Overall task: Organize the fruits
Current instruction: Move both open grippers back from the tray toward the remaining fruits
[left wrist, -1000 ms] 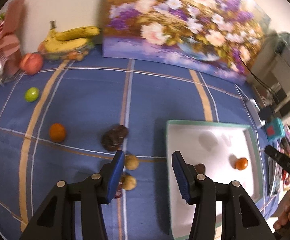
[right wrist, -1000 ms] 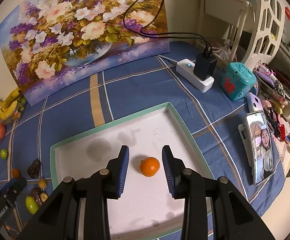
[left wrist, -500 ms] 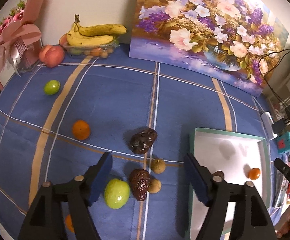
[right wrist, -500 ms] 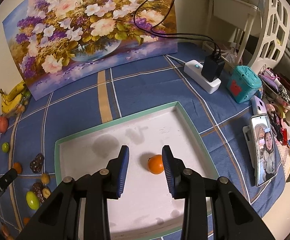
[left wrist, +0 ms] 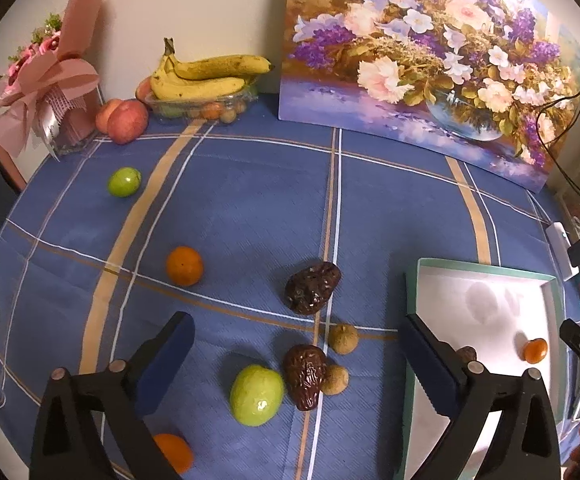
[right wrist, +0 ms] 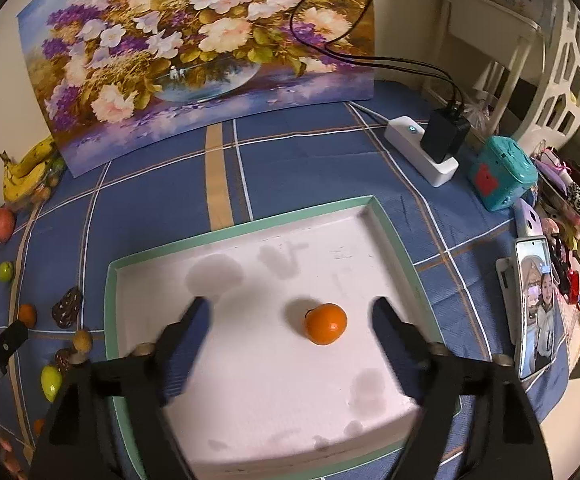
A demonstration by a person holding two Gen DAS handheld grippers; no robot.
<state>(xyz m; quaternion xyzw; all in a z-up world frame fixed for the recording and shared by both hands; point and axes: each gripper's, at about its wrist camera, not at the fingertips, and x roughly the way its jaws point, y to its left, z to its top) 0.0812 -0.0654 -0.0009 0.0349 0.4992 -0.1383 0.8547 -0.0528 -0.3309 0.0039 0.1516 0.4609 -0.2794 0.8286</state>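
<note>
Right hand-held gripper [right wrist: 290,316] spread; tray [right wrist: 390,228] holds orange [right wrist: 325,323].

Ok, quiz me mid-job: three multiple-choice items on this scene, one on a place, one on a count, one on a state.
1. Where does the orange in front of the right hand-held gripper lie?
A. in the white tray
B. on the blue cloth
C. beside the bananas

2. How many green fruits lie on the cloth in the left wrist view?
A. one
B. two
C. four

3. How do the left hand-held gripper's jaws stand?
A. shut on a date
B. shut on nothing
C. open, holding nothing

Key: 1 A, the orange rests on the white tray floor. 2 B, a near green fruit and a far green fruit. 3 C, the left hand-held gripper has just opened wide, touching no fruit.
</note>
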